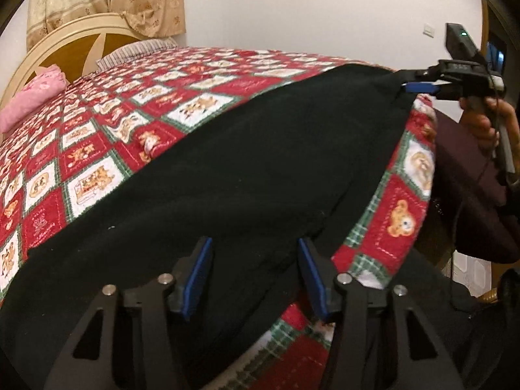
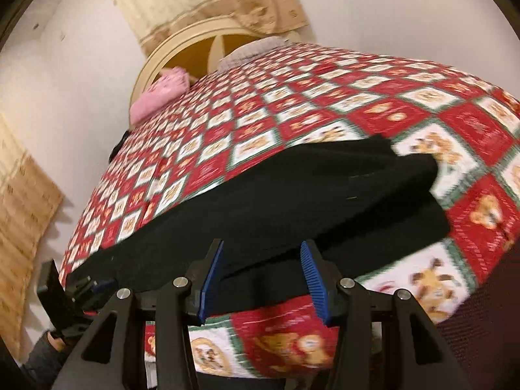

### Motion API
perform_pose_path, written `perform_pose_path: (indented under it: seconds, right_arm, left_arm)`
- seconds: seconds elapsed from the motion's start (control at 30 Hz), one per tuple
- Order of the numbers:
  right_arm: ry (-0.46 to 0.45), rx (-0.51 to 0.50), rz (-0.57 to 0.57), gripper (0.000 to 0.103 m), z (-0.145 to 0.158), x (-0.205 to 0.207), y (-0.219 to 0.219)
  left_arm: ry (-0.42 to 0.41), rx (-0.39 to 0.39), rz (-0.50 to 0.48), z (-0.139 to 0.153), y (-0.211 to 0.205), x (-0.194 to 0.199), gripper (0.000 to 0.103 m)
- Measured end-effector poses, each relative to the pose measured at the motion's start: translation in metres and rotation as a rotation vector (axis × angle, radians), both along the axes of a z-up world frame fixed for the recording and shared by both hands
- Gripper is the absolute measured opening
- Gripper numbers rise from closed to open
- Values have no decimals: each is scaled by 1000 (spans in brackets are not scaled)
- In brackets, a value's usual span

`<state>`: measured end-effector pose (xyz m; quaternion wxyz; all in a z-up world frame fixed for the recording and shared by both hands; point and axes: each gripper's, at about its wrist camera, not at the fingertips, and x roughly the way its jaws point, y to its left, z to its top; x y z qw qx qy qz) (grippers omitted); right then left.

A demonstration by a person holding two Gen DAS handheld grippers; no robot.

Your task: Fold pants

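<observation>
While both grippers sit at the near edge of the black pants on the quilt | left gripper spread, straddling cloth | right gripper spread, unclamped | step: taking hold for a fold, I judge | next: pinch both edges, lift together.

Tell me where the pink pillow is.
The pink pillow lies at the bed's far left corner in both wrist views, against the cream headboard, left of the striped pillow.
</observation>
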<state>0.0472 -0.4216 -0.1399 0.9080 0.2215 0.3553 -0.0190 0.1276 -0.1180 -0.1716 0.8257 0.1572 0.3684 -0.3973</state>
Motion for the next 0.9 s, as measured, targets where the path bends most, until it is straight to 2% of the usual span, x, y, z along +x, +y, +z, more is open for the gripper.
perform_pose_path:
  seconds: [0.03,0.2,0.23,0.4,0.43,0.47,0.6,0.77,0.83,0.9]
  right_arm:
    - [-4,5,-23,50,0,-3,-7]
    - [-16,68,-123,50,-4,-4,-42]
    - [-18,83,-146,50,-6,-2,-49]
    - [-33,152,-222,48,-13,10,-74]
    - [-17,151,-235,42,-15,15,-77]
    - [-3,145,-243,25,-16,18,-79]
    - [-36,113,-210,13,-2,23,-76]
    - [-170,77,-118,11,36,12,-67]
    - [-159,49,-121,11,35,8,-67]
    - [-112,38,-153,11,21,4,-74]
  left_arm:
    - [4,-5,1,1,1,0,54]
    - [39,-25,-33,9,0,-2,19]
    - [40,-25,-39,9,-3,-2,17]
    - [60,-32,-46,11,-6,2,12]
    - [61,-35,-41,12,-6,3,12]
    - [71,-49,-41,13,-6,5,8]
    - [110,-101,-39,16,1,9,6]
    - [153,-171,-45,24,13,11,6]
    - [154,-169,-52,24,14,11,6]
    - [157,-157,-58,20,14,10,6]
